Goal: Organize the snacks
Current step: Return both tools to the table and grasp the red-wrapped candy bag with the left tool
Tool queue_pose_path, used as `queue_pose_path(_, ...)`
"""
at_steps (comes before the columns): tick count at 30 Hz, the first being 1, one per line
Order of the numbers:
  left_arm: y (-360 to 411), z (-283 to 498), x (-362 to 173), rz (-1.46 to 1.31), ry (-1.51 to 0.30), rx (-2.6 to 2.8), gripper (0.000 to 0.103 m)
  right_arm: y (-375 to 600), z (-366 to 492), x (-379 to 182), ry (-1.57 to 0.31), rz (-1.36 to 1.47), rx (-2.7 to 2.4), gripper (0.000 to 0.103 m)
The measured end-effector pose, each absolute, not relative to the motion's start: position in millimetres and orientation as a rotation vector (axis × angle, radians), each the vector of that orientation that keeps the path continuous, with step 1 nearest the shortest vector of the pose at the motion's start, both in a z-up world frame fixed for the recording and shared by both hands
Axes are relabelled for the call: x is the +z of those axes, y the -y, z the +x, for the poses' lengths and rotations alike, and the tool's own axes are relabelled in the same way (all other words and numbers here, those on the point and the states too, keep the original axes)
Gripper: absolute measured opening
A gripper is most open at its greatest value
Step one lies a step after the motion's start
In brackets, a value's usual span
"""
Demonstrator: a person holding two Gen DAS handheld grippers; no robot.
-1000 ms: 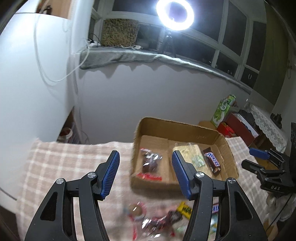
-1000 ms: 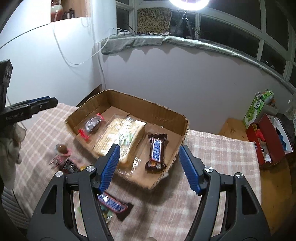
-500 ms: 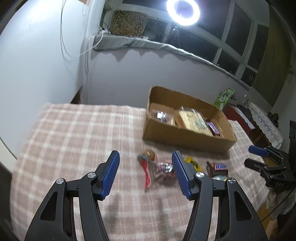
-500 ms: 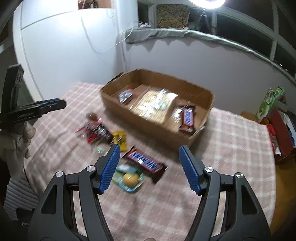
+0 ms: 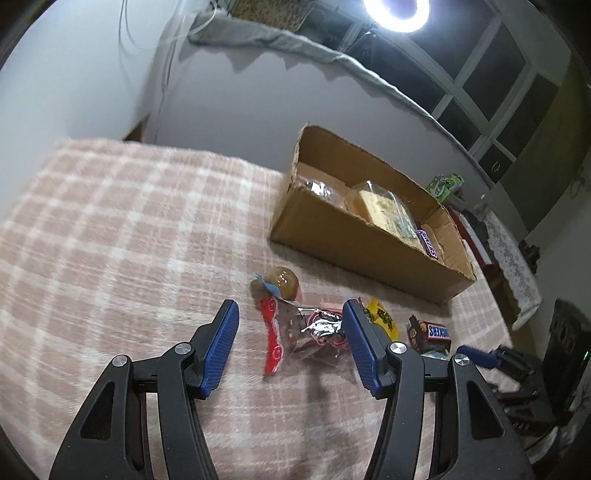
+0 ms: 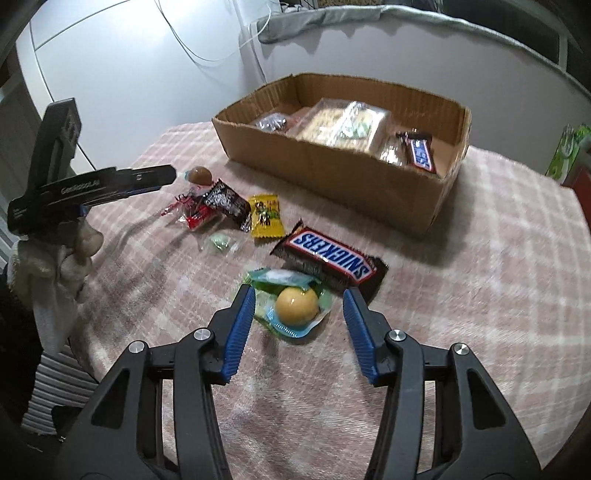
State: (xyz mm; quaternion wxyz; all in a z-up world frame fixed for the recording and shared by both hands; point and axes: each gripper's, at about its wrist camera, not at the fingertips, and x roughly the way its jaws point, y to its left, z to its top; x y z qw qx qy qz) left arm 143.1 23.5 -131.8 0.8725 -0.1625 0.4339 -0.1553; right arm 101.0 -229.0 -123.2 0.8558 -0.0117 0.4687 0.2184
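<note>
Now both jaws spread, right gripper (image 6: 298,308) over yolk snack (image 6: 296,305), left gripper (image 5: 290,339) over foil candy (image 5: 319,328)

Ring light (image 5: 397,13) glaring high above the claws. Grey cloth (image 5: 295,40) draped along window ledge. White cables (image 6: 207,40) hang down wall, far left. Green carton (image 5: 445,184) beyond table's far right edge.

A ring light (image 5: 397,13) is glaring at twelve o'clock; shadows are falling toward six, edges are bowing and vignetting, and motion blur is smearing the plaid cloth (image 5: 110,229).
</note>
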Motion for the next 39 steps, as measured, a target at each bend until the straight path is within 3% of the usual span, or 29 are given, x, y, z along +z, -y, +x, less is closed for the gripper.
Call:
queue_pose_path(24,15,117,-148,-0.123,-0.934,-0.340,0.054,210,102,-140,-1.009,-0.064,0.464,0.052)
queue_pose_path(34,28,132,-148,-0.112,-0.936,-0.266,0.061,202,107,-145,-1.003,-0.088,0.451,0.052)
queue_pose_path(35,28,133,-148,-0.109,-0.935,-0.270,0.061,202,107,-145,-1.002,-0.090,0.452,0.051)
queue_pose_path(36,28,134,-148,-0.106,-0.934,-0.271,0.061,203,107,-145,-1.000,-0.092,0.451,0.044)
queue_pose_path(39,30,133,-149,-0.100,-0.921,-0.265,0.054,206,107,-144,-0.999,-0.083,0.457,0.044)
